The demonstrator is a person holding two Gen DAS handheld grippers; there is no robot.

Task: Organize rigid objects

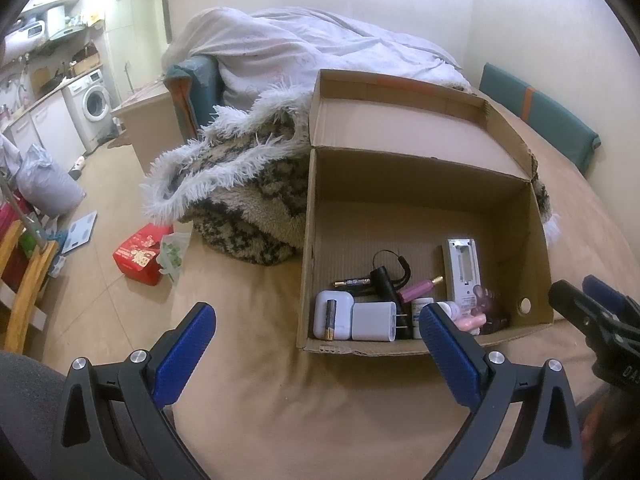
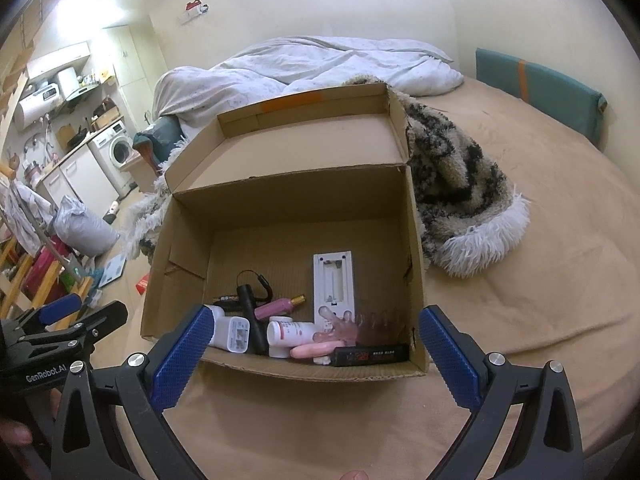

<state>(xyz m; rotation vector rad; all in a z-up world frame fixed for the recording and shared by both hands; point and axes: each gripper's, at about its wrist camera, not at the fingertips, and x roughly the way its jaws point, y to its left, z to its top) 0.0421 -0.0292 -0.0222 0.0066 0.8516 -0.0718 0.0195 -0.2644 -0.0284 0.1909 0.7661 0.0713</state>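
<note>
Both tongs are spread wide and hold nothing: the left gripper (image 1: 316,332) and the right gripper (image 2: 316,334) hang above the tan bedsheet (image 2: 540,240), just before the cardboard box (image 2: 280,196). The box stands open on the bed, its lid folded back. The small things lie together at its near wall: a white charger (image 1: 374,322), a black flashlight (image 2: 250,312), a white remote (image 2: 334,280) with open battery bay, and what looks like a pill bottle (image 2: 286,332).
</note>
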